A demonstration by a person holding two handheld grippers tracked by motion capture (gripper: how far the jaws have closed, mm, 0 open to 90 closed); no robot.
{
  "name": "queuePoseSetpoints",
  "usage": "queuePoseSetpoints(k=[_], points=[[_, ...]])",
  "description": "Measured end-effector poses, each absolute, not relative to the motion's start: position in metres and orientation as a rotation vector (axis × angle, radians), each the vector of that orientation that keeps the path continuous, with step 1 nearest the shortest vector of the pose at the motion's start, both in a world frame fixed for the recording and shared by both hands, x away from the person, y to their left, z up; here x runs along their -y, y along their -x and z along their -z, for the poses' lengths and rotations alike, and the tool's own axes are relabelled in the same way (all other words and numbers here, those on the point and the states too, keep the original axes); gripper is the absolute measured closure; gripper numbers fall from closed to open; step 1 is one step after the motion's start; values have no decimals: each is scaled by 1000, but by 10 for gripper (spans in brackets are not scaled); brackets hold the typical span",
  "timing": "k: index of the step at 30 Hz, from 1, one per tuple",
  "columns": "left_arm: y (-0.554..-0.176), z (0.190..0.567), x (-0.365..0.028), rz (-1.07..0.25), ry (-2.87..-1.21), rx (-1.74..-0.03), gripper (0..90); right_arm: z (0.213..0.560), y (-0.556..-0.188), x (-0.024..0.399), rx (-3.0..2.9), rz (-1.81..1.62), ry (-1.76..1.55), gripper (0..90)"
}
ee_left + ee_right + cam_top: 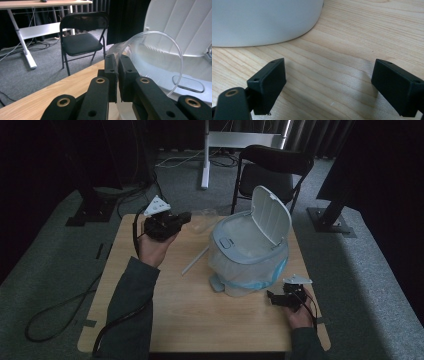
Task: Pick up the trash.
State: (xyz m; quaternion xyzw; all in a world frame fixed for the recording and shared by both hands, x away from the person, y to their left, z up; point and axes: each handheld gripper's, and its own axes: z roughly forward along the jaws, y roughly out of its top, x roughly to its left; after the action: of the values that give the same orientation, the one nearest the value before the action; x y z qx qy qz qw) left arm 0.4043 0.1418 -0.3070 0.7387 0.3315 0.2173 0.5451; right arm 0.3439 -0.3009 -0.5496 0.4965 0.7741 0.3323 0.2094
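- We've got the clear plastic cup pinched by its rim in our left gripper, jaws clamped tight on the thin wall.
- In the high view the cup hangs above the table's far edge, just beside the white bin, not over its mouth yet.
- The bin's lid stands up and open, so that part looks done.
- Our right gripper rests low by the bin's base, jaws spread wide, nothing between them.
- A white straw lies on the table, untouched.
- Left to do, we reckon: carry the cup over the opening and drop it in.
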Motion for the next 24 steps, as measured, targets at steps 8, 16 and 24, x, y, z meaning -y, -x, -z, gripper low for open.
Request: queuePoseSetpoints(k=[8, 16, 24], points=[[-402, 305, -134, -507, -1756, -761, 861, 550, -344, 301, -2153, -924, -1381, 113], [-399, 299, -127, -515, -1748, -734, 861, 550, -344, 301, -2153, -924, -1381, 113], [-397, 295, -119, -516, -1743, -712, 862, 550, -344, 301, -2154, -923, -1380, 113]])
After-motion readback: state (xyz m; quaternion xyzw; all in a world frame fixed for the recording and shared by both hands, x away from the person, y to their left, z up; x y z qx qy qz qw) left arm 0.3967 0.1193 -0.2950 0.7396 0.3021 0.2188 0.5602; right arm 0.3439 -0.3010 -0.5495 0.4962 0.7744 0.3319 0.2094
